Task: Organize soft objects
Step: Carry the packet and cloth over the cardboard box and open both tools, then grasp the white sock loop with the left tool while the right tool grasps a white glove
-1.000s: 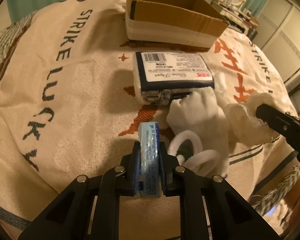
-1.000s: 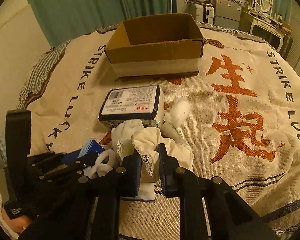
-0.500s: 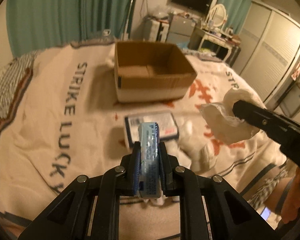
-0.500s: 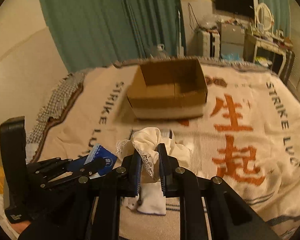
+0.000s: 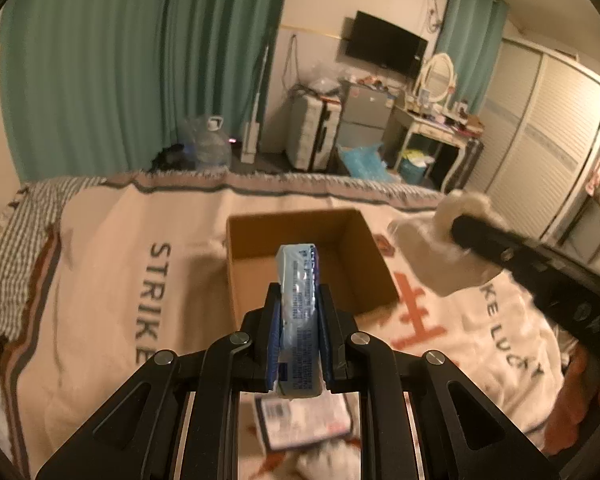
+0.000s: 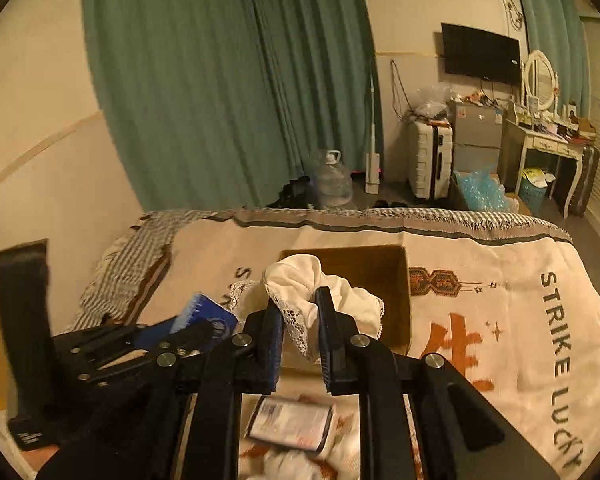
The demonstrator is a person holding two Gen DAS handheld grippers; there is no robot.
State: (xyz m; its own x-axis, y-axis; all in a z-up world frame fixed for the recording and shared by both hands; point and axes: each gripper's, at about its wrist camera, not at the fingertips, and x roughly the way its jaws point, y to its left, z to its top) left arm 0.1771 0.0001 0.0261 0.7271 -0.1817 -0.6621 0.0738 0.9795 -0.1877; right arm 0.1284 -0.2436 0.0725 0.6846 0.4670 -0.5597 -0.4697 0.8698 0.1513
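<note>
My left gripper [image 5: 299, 304] is shut on a small blue tissue pack [image 5: 300, 296], held in the air in front of the open cardboard box [image 5: 356, 248]. My right gripper [image 6: 300, 320] is shut on a white lace-edged cloth [image 6: 300, 280], also raised before the box [image 6: 396, 280]. The right gripper shows in the left wrist view [image 5: 452, 232] with the cloth [image 5: 440, 256] to the right of the box. The left gripper and its blue pack [image 6: 208, 320] show at the left of the right wrist view. A larger flat wipes pack [image 5: 304, 420] [image 6: 292, 424] lies on the blanket below.
The box stands on a cream blanket with "STRIKE LUCKY" lettering [image 5: 156, 280] over a bed. More white soft items [image 6: 292, 464] lie near the front edge. Beyond the bed are green curtains [image 5: 140, 60], a water jug [image 5: 208, 140], a suitcase [image 6: 428, 160] and a dresser [image 5: 432, 136].
Both grippers have risen from the blanket with their loads and moved toward the box. The wipes pack and white items have dropped to the bottom of both views.
</note>
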